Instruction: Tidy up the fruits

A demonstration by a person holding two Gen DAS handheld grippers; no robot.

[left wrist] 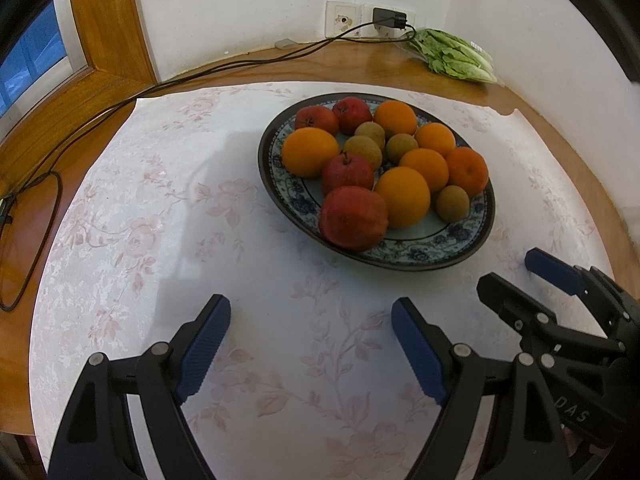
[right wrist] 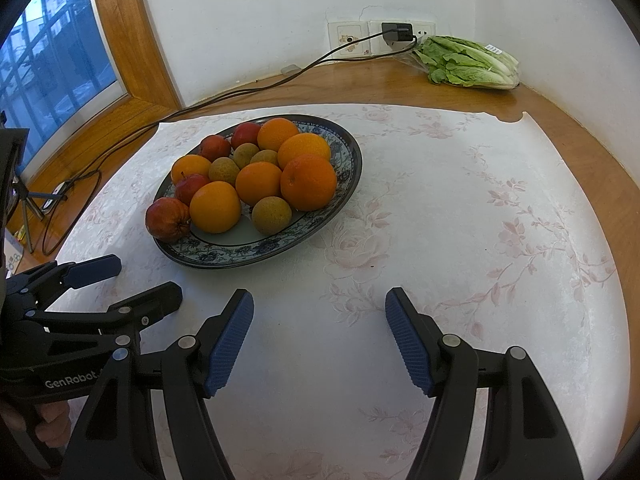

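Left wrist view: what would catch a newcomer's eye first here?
The blue-patterned plate, heaped with oranges, red apples and small brown fruits, sits on the floral tablecloth just right of centre. Nearer the camera, the left gripper hangs open and empty over the cloth, with the right gripper open beside it. A bagged romaine lettuce lies in the far right corner, below a wall socket with a charger.

We lose the right gripper [left wrist: 532,276] body at the left-wrist frame edge; lettuce label [right wrist: 493,48] is too small to read; cable [left wrist: 24,240] runs off-frame.
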